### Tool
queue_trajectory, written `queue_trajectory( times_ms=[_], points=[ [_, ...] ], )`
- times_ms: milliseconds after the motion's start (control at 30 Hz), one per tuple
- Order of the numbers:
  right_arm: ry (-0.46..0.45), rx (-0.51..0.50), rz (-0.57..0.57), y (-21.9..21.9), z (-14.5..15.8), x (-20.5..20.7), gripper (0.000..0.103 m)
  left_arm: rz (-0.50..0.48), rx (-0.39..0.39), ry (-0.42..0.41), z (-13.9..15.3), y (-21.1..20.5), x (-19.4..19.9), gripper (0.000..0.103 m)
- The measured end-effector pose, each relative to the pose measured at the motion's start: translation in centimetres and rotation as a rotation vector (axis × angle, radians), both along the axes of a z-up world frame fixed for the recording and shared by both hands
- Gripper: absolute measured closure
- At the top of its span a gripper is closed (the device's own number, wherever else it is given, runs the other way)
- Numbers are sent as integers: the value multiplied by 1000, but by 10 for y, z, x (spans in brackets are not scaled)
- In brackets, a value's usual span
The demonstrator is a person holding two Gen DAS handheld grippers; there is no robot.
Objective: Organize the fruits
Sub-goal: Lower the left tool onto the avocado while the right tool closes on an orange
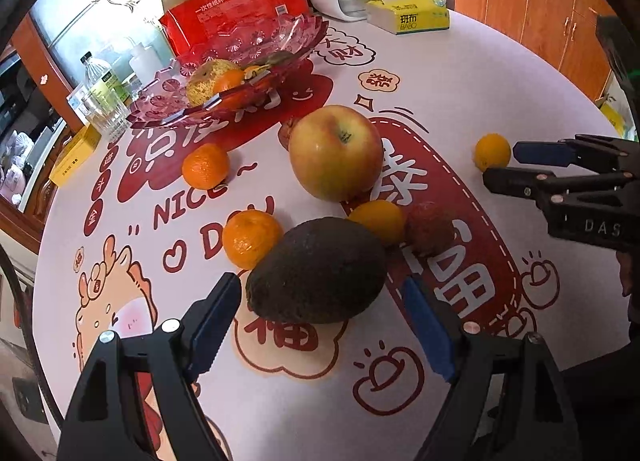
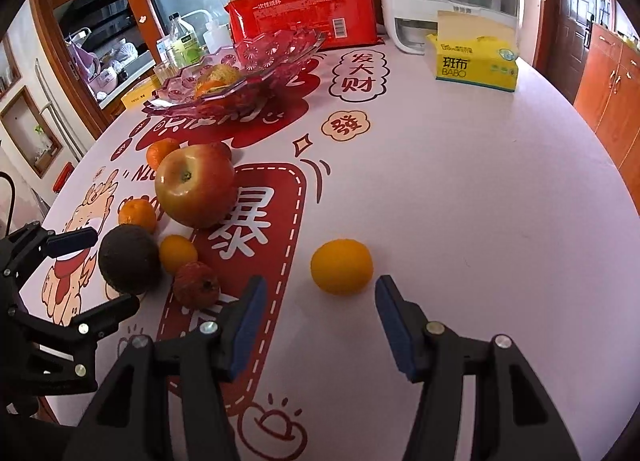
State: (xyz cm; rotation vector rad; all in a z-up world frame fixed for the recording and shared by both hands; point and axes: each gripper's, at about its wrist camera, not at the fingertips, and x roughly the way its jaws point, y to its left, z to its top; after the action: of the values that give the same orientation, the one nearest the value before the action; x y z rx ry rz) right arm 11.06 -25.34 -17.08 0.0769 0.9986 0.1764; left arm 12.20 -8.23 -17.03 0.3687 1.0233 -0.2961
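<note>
The left claw (image 1: pixel 320 301) stood apart astride the dark pebbly avocado (image 1: pixel 316 271), lying crosswise; the right claw (image 2: pixel 320 301), apart, held nothing near a small orange citrus (image 2: pixel 341 267).

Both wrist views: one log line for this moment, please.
left tongs: open, around avocado | right tongs: open, before lone orange | bowl: some fruit in

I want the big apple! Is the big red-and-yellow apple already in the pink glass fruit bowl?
No, the big red-and-yellow apple sits on the tablecloth, outside the pink glass fruit bowl.
</note>
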Motion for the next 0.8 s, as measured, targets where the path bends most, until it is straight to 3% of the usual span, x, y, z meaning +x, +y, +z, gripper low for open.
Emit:
queue_trajectory(
  times_ms=[333,533,800],
  points=[
    [-1,-31,11,3,-14,7,47,24,17,9,-13,-5,16,22],
    [-34,-59,30,5,-15,8,47,31,43,-4,-18,-6,20,27],
    [-58,-99,33,5,-16,8,58,8,64,-38,-18,-10,16,32]
  ],
)
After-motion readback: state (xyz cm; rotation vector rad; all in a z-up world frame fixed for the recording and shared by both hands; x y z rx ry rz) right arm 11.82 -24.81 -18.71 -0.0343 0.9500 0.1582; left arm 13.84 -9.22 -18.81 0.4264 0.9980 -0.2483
